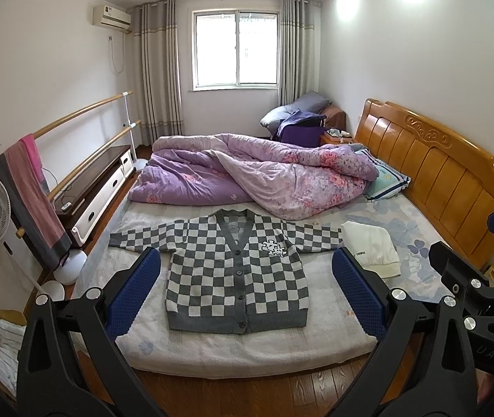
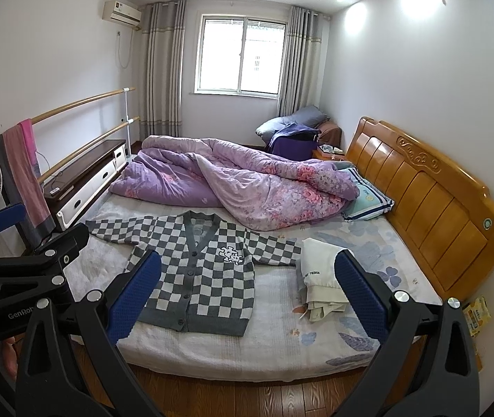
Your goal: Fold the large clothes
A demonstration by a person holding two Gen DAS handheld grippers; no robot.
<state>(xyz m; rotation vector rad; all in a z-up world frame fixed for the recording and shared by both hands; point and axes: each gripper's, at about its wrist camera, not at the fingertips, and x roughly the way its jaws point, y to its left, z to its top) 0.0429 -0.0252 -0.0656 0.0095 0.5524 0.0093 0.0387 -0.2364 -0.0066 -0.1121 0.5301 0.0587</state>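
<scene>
The black body of the left gripper [image 2: 10,312], seen at the left edge of the right wrist view, carries pale letters that read "GenRob" before the edge of another part cuts them off. The black body of the right gripper [image 1: 490,354], at the right edge of the left wrist view, shows the letters "DAS". The folded cream garment [image 2: 320,274] on the bed bears small dark print ending in "THINGS"; the earlier letters are too small to read.
</scene>
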